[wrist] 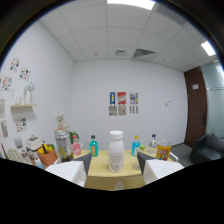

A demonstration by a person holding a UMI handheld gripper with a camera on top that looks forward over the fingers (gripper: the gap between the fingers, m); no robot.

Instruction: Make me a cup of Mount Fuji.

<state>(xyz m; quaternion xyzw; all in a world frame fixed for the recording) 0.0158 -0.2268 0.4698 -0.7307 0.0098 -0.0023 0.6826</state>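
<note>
Gripper view, looking forward along the two fingers: the gripper (pixel 114 167) stands wide open, holding nothing, its white finger (pixel 70 171) at the left and its mate (pixel 161 169) at the right spread well apart with dark tips turned inward. Between the tips and just beyond them, a white bottle (pixel 115 150) with a white cap stands upright on a tan tabletop (pixel 100 172), gaps showing on either side of it. Behind the bottle a row of drinks lines the far edge of the table: a tall can (pixel 62 144) at the left, a pink bottle (pixel 76 148) beside it, a teal bottle (pixel 93 145), then to the right a blue bottle (pixel 135 145) and a yellow container (pixel 163 149). Small potted items sit on a side stand at the far left. Three posters (pixel 122 103) hang on the white back wall, a dark wooden door (pixel 196 106) stands at the right, and ceiling panels glow overhead.
</note>
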